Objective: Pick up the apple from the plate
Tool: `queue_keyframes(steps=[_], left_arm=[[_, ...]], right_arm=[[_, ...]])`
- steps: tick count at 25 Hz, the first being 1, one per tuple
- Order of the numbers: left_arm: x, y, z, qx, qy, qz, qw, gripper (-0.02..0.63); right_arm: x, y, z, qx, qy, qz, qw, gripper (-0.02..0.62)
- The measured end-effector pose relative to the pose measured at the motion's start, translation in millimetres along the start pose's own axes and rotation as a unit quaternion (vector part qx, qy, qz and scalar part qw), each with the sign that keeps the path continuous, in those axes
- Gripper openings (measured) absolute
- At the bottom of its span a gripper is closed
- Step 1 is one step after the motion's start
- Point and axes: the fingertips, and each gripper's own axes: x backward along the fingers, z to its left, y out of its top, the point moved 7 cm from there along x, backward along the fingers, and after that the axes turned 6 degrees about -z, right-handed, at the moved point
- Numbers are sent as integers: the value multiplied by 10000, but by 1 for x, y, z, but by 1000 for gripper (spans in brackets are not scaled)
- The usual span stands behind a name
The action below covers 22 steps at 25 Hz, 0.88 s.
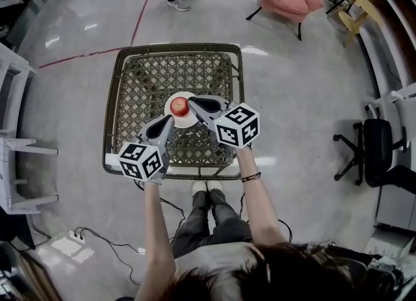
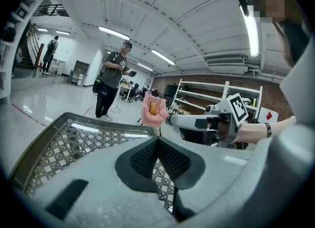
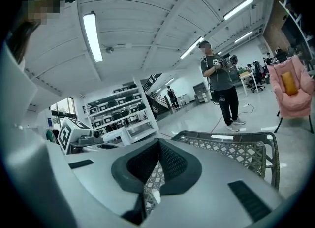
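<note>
The step in hand is the approach: the apple (image 1: 179,105) is not yet taken. It lies on the small white plate (image 1: 186,123), which stands near the middle of the lattice-top table (image 1: 112,104).

The right gripper (image 1: 191,101) is just beside the apple, on its right side in the head view, with its tip over the plate. In the right gripper view its jaws (image 3: 158,142) are closed together at the tip and have nothing between them. The left gripper (image 1: 170,119) is near the front edge of the plate, a little further from the fruit. Its jaws (image 2: 157,139) are also pressed together and empty.

I judge that the next move calls for one gripper, probably the right one, to open its jaws wide, bring them on both sides of the apple and close gently.

The apple is round, red with a paler patch, and looks smooth, so it may roll or slip from the pads. The plate looks glossy and could slide. The table top is an open diagonal weave in a dark rounded frame. The jaw pads are dark with a fine dotted texture, and the gripper bodies are matte grey
</note>
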Motion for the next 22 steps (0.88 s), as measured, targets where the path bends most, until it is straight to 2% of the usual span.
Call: queue_keyframes(steps=[7,14,22], left_arm=[[-14,-8,14,-35,-40,166,9998,11],[-22,-24,27,71,-3,294,9995,11],[-30,-43,40,84,-23,475,9988,11]], right_arm=[[-12,-10,-15,-25,64,142,9999,9],[-23,-22,-24,-384,187,53,9991,9],[-31,-41,-39,-394,142,181,9990,9]])
